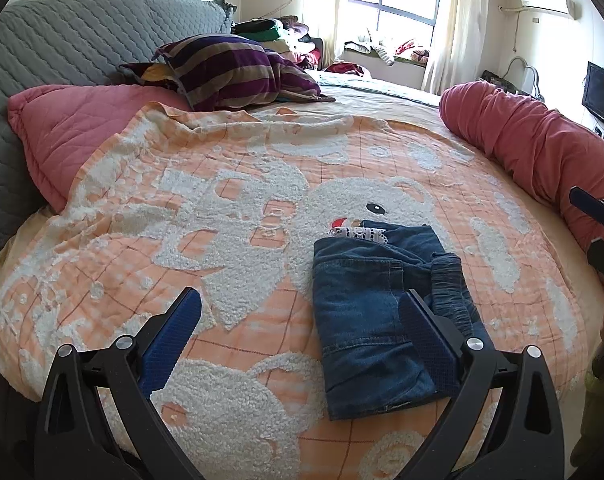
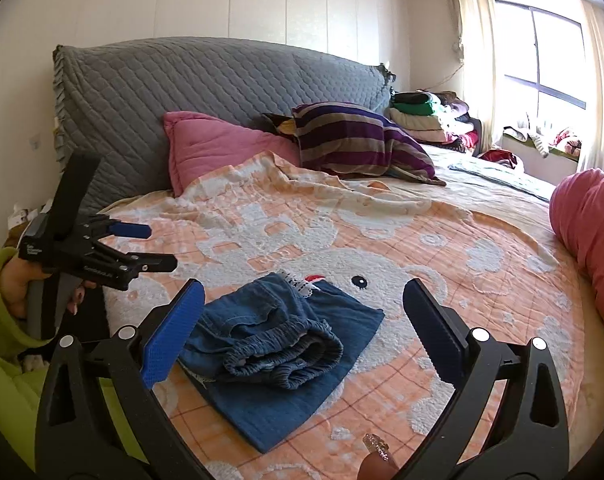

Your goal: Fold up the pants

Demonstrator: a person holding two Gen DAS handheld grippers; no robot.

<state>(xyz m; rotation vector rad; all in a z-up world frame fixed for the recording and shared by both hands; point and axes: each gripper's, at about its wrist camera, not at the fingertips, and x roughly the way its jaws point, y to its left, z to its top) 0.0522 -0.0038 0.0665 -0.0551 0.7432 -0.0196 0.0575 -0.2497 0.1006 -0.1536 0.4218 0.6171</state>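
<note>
Blue denim pants (image 1: pixel 376 312) lie folded into a small bundle on the orange and white bear blanket (image 1: pixel 206 216), with the elastic waistband on top and a strip of white lace at the far end. My left gripper (image 1: pixel 302 304) is open and empty above the blanket, its right finger over the pants' edge. In the right wrist view the pants (image 2: pixel 278 344) lie between the fingers of my right gripper (image 2: pixel 304 292), which is open and empty just above them. The left gripper (image 2: pixel 158 246) shows at the left, held by a hand in a green sleeve.
A grey quilted headboard (image 2: pixel 222 84), a pink pillow (image 2: pixel 218 148) and a striped purple pillow (image 2: pixel 354 140) are at the bed's head. A rolled red quilt (image 1: pixel 542 148) lies along the right side. Piled clothes (image 2: pixel 430 116) and a window sit beyond.
</note>
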